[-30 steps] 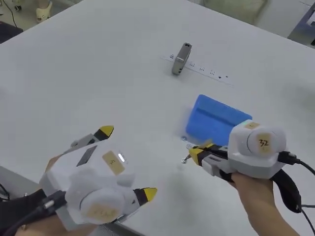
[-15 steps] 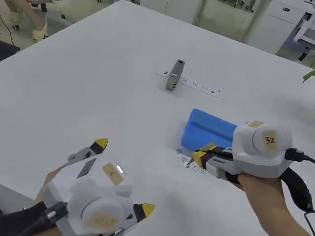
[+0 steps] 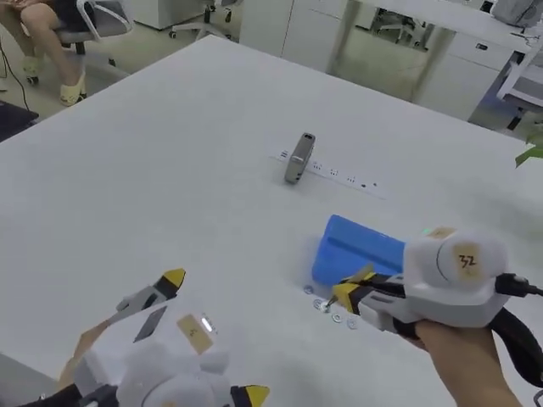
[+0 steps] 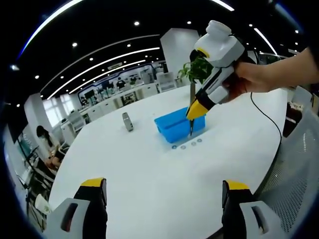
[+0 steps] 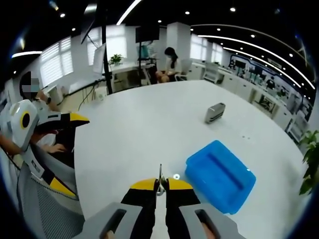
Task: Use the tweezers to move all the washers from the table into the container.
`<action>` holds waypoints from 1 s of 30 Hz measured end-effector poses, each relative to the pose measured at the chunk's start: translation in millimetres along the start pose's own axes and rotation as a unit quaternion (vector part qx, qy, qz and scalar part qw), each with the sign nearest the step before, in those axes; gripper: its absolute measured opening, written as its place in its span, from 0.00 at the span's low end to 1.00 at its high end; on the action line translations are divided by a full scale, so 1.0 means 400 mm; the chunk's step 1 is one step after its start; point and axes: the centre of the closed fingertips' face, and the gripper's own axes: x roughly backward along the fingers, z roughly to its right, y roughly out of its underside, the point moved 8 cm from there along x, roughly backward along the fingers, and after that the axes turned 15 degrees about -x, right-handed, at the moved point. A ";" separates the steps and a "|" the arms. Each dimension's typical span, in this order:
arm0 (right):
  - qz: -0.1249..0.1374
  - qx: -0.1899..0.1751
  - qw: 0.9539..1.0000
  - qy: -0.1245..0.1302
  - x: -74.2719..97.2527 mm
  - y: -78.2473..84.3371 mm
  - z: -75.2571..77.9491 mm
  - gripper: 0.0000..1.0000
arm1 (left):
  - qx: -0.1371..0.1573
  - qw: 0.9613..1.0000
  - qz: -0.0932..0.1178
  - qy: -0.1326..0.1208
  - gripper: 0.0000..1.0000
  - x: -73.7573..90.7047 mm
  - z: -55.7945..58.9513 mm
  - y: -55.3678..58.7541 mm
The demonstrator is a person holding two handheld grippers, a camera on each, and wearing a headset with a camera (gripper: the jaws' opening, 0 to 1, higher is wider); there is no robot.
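White table (image 3: pixel 170 170): work surface; takes up most of the head view.
Blue container (image 3: pixel 361 250): open rectangular tray, right of centre in the head view and lower right in the right gripper view (image 5: pixel 221 181).
Washers (image 3: pixel 338 318): small metal rings lying loose on the table, just beside the container's lower-left edge in the head view. In the left gripper view they form a short row (image 4: pixel 187 146) directly below the container.
Right gripper (image 3: pixel 346 292): lower right of the head view, carried in a hand (image 3: pixel 462 365). Its yellow-tipped fingers are pressed together with no gap, clamping the tweezers.
Tweezers (image 5: pixel 160 179): thin metal blade rising from between the closed yellow tips, bottom centre of the right gripper view. In the left gripper view the point (image 4: pixel 191 127) hangs just above the row of washers; contact with a washer cannot be told.
Left gripper (image 3: pixel 212 337): lower left of the head view. Its fingers are spread wide; in the left gripper view the two yellow-capped fingers (image 4: pixel 92 184) stand at lower left and lower right with bare table between them.
Grey block (image 3: pixel 298 158): upper centre of the head view, well apart from the container.
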 end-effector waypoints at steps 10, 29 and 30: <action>0.006 -0.007 1.000 0.006 0.017 -0.032 0.029 0.02 | 0.001 1.000 0.000 -0.001 0.99 -0.001 -0.001 0.001; 0.006 0.020 0.999 0.026 -0.029 -0.106 0.092 0.02 | 0.022 1.000 0.004 -0.012 0.99 0.002 -0.010 0.003; 0.007 0.019 0.999 0.028 -0.031 -0.109 0.096 0.02 | 0.022 1.000 0.003 -0.012 0.99 0.002 -0.010 0.003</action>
